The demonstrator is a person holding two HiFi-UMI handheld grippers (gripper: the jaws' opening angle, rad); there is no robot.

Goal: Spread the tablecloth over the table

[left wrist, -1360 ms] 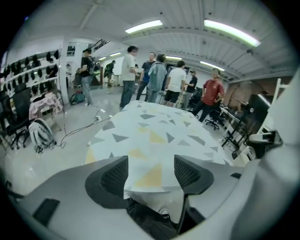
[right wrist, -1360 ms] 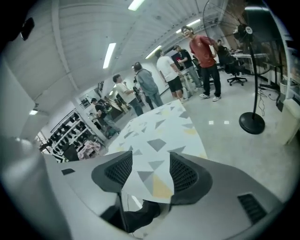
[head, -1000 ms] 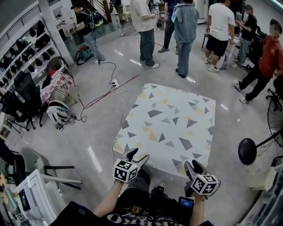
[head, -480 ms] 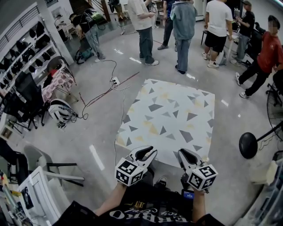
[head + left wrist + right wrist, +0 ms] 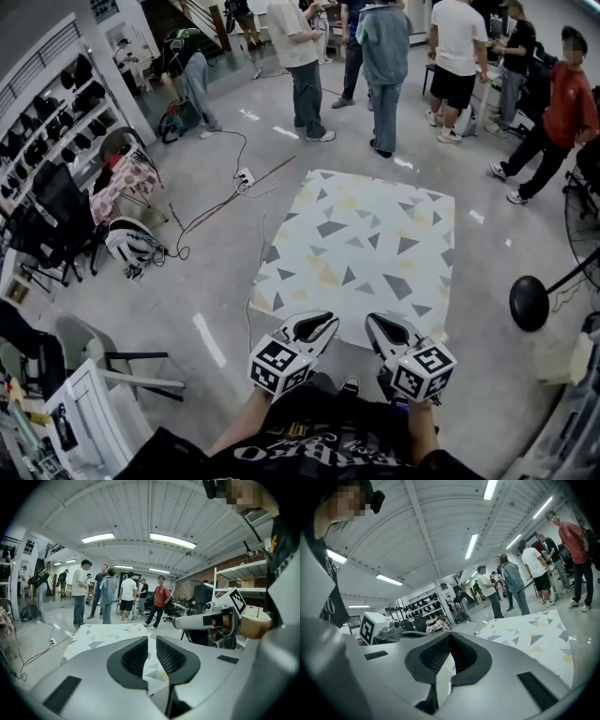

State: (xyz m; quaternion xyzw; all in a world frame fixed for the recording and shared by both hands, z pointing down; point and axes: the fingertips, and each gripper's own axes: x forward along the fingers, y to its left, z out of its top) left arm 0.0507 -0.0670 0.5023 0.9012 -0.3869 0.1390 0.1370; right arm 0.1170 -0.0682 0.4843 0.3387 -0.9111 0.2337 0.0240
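Now the tablecloth (image 5: 361, 248), pale with grey and yellow triangles, lies flat and spread ahead of me, and its near edge reaches both claws. What it rests on is covered, so I cannot tell whether a table is under it. My right gripper (image 5: 382, 328) has its jaws together, with a pale strip of the cloth's edge pinched between the pads in the right gripper view (image 5: 450, 637). My left gripper (image 5: 317, 326) is closing. In its own view (image 5: 151, 641) a narrow slit shows between the pads with patterned cloth in it, and I cannot tell whether the pads press on it. Both forearms come up from the bottom of the head view side by side. The grippers sit close together and point away from me toward the cloth, tips angled slightly inward, marker cubes on top. To the left of the cloth the floor (image 5: 216, 281) is bare apart from cables (image 5: 220, 202) running to a power strip (image 5: 244, 175). Farther left are a chair (image 5: 103, 361) and shelves (image 5: 56, 103). On the right a fan stand (image 5: 530, 305) sits near the cloth's edge. A group of people (image 5: 386, 56) stands just past the far edge. The cloth's near corners are partly hidden behind my grippers, and my sleeves fill the sides of both gripper views.
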